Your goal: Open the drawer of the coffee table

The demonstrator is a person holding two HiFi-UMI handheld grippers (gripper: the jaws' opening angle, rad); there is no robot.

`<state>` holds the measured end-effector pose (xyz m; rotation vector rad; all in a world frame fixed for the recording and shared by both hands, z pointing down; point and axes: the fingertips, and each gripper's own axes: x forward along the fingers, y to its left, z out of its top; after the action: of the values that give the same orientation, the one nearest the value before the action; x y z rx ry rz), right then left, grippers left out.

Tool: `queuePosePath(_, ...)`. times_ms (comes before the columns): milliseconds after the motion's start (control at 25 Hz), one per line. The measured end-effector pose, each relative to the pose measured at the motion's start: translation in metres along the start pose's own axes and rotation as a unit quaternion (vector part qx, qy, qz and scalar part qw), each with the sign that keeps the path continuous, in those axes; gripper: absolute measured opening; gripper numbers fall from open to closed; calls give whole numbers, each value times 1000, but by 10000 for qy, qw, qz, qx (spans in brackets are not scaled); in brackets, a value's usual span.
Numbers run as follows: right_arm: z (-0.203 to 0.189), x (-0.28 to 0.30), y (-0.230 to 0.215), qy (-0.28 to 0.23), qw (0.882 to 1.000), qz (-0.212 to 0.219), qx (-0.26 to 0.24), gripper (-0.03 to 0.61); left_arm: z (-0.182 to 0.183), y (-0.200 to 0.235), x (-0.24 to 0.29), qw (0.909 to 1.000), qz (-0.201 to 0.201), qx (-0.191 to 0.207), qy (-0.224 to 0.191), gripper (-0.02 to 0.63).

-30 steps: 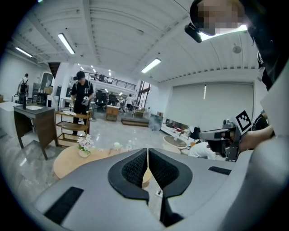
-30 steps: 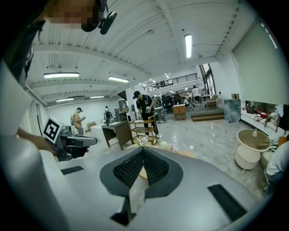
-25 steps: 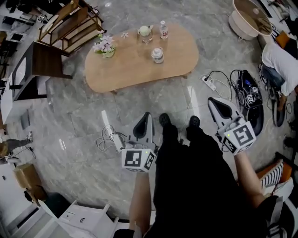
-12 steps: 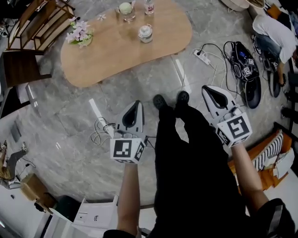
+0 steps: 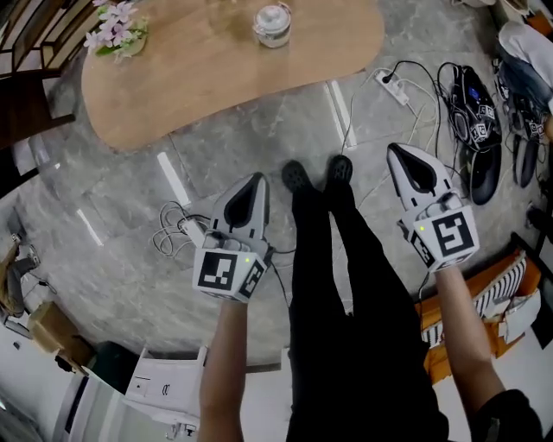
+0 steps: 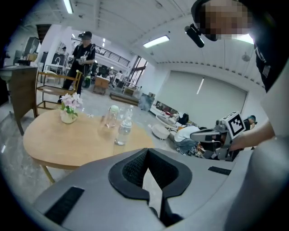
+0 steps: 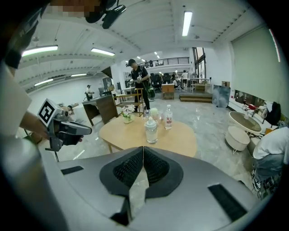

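Head view, left gripper (image 5: 257,179): held low beside the person's left leg, pointing toward the table. Its jaws are pressed together with nothing between them, and the left gripper view shows the dark pads meeting at the tip.
Right gripper (image 5: 396,150): beside the right leg, also pointing toward the table. Its jaws are closed and empty too, with the pads touching in the right gripper view.
Shoes (image 5: 296,176): dark, side by side on the grey marble floor (image 5: 112,259) between the two grippers.
Cable bundle (image 5: 173,231): white, loose on the floor just left of the left gripper.
Power strip (image 5: 393,86): white, on the floor near the table's right end, with cords running toward the black bags (image 5: 473,121).
Coffee table (image 5: 216,82): light wood with a rounded top, ahead of the feet and apart from both grippers. No view lets its drawer be made out.
Jar (image 5: 272,24): lidded glass, upright on the table top.
Flowers (image 5: 112,34): pale pink, in a small vase at the table's left end.
Water bottle (image 7: 168,118): upright on the table, beyond the jar.
Wooden chair (image 6: 49,88): past the table's far left side.
Standing person (image 7: 140,85): dark clothes, beyond the table.
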<state>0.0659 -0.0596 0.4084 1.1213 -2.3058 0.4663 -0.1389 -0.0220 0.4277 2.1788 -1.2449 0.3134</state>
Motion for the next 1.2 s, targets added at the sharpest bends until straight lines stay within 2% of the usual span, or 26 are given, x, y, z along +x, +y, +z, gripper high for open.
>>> queuePosePath(160,-39,44,-18,44,9998,10,-218,14,-43,20,36,9999,-118,-18,119,12)
queuePosePath(400,-106,112,-60,104,9994,92,-322,14,-106,79,89,9991,299,-245,197,14)
queuePosePath(640,-160,168,-102,425,9952,-148,-867,14,-160,119,138,9965,485,179,651,14)
queuePosePath(840,-187,209,-123,670,9933,-257,-903,18,-185,156,161,9956,553,169,742,15)
queuePosePath(960,-201,223,-139,802,9932,-366,-755,120,-195,174,173,9953,660,-2,708,20)
queuePosePath(1080,-210,236,-155,841,9940,-414,-565,181,-200,193,185,9944,792,-113,696,84)
queuePosePath(1200,-215,250,-160,868,9940,-345,-563,222,-206,215,194,9931,922,-122,720,118)
